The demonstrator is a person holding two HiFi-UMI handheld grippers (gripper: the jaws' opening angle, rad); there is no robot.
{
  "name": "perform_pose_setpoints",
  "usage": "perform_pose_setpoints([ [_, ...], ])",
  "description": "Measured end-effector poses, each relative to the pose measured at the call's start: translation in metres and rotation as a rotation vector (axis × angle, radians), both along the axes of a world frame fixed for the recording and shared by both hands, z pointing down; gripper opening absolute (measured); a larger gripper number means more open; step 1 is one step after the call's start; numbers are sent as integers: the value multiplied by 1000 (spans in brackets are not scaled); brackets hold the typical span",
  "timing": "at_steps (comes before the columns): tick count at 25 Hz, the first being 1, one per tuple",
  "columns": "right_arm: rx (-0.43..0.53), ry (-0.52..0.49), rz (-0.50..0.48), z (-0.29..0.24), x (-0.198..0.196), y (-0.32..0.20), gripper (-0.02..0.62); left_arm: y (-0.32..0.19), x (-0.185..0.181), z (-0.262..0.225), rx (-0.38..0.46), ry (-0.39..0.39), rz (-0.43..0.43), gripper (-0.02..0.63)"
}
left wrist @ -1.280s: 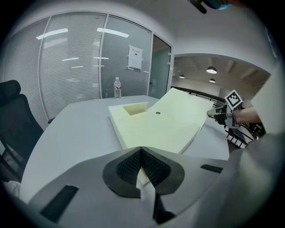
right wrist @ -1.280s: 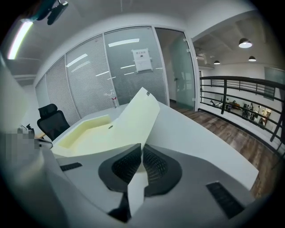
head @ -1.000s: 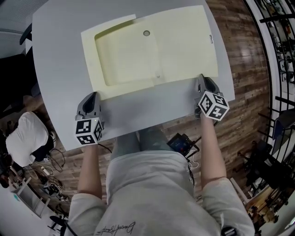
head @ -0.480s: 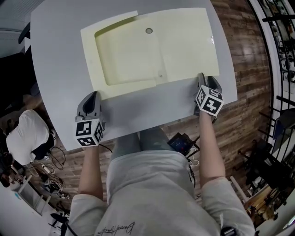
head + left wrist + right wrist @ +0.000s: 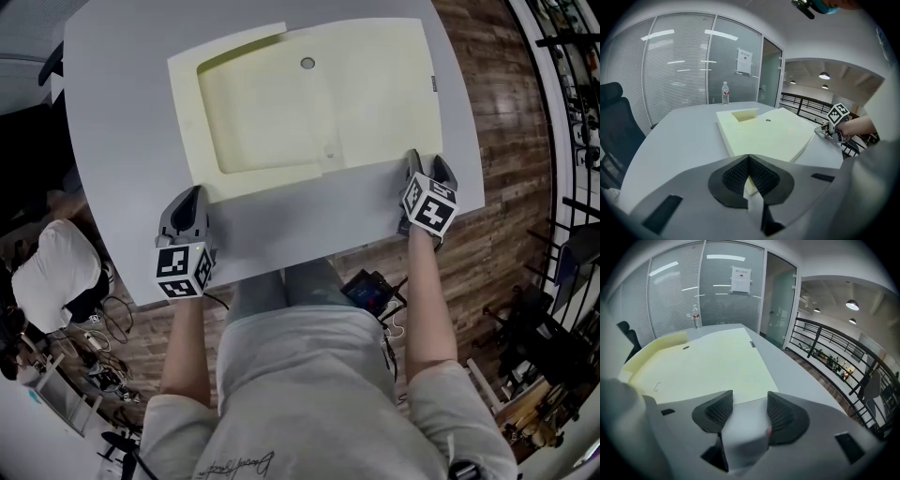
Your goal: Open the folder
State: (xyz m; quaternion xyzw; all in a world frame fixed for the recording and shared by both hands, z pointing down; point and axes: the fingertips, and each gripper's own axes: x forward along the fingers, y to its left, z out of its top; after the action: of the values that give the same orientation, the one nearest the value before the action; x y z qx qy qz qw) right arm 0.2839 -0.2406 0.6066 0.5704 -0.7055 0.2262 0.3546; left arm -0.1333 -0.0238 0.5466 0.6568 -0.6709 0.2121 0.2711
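the left gripper (image 5: 192, 197) had its jaws together, with the tips at the near-left corner of the flat pale yellow card folder (image 5: 375, 94). the folder lay spread on the grey table (image 5: 122, 112), long axis left to right. the right gripper (image 5: 750, 394) stood just short of the near-right corner. its jaws had just been opening and stood apart on nothing.

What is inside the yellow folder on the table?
The folder lies open: only its inner pocket and a round dot show, no loose papers. Anything inside the pocket is covered.
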Motion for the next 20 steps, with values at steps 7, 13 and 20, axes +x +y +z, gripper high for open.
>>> perform_pose_setpoints([
  [7, 25, 159, -177, -1, -26, 7, 64, 1, 2, -1, 0, 1, -3, 9],
  [13, 3, 175, -252, 1, -36, 9, 23, 1, 1, 0, 2, -1, -7, 9],
  [20, -28, 117, -261, 4, -33, 8, 23, 1, 1, 0, 5, -4, -10, 9],
])
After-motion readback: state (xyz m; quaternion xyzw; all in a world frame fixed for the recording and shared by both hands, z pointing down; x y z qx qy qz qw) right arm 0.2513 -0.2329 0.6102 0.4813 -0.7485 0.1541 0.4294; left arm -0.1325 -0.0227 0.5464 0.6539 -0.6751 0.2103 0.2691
